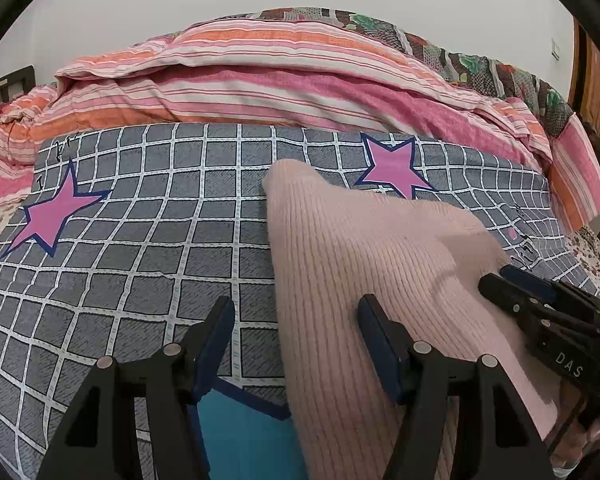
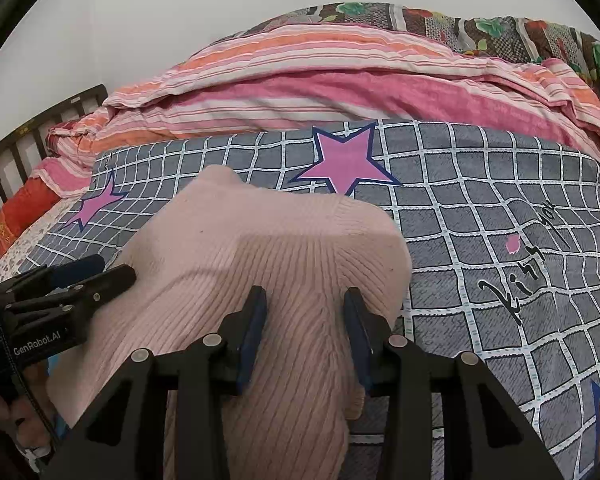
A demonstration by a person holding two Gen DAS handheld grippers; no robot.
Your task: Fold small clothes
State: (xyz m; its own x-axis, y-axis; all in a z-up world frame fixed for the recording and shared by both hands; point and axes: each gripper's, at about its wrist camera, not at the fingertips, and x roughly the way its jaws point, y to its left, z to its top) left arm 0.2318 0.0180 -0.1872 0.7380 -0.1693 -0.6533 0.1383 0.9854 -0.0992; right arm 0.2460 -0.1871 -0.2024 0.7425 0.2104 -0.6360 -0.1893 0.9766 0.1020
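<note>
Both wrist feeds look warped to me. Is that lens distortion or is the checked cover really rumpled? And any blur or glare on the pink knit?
Left wrist view: fisheye bends the checked cover grid outward, dark corners; pink knit garment sharp, a soft shadow across its right side, no glare. Right wrist view: same bowing; knit ribs crisp between the right gripper fingers, a soft shadow edge across the garment.
</note>
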